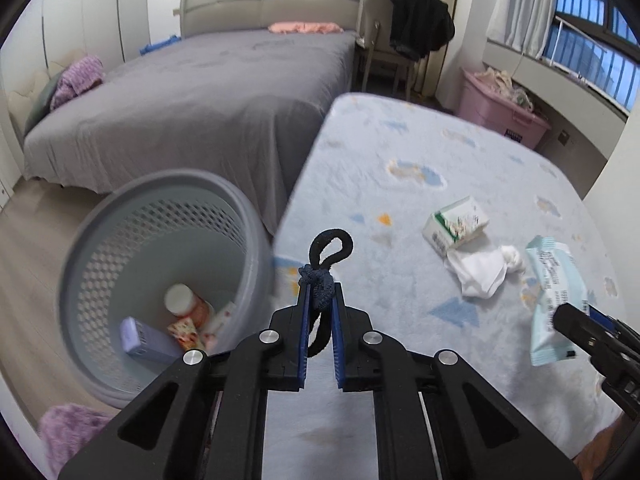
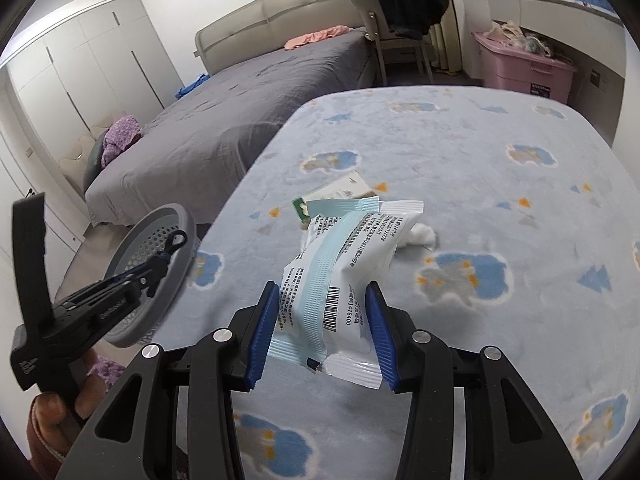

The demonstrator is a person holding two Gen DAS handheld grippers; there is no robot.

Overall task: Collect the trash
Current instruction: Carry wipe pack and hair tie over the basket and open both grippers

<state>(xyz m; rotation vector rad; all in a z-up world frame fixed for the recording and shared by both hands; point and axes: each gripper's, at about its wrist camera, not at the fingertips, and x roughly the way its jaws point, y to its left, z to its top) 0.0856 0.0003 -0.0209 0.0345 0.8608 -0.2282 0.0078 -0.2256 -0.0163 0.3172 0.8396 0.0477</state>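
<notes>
My left gripper (image 1: 321, 292) is shut on a dark hair tie (image 1: 326, 264) and holds it over the table edge beside the grey perforated bin (image 1: 120, 216), which holds a white-capped bottle (image 1: 180, 298) and wrappers. My right gripper (image 2: 322, 304) is shut on a pale blue-and-white plastic packet (image 2: 340, 256), lifted above the light blue patterned table (image 2: 500, 208). The packet also shows in the left wrist view (image 1: 548, 280). A small tissue pack (image 1: 456, 222) and a crumpled white tissue (image 1: 484, 270) lie on the table. My left gripper shows at the left of the right wrist view (image 2: 168, 250).
A grey bed (image 1: 200, 92) stands behind the bin. A chair with a black garment (image 1: 420, 20) and a pink storage box (image 1: 500, 108) are at the back right. A purple cloth (image 1: 68, 432) lies on the wooden floor by the bin.
</notes>
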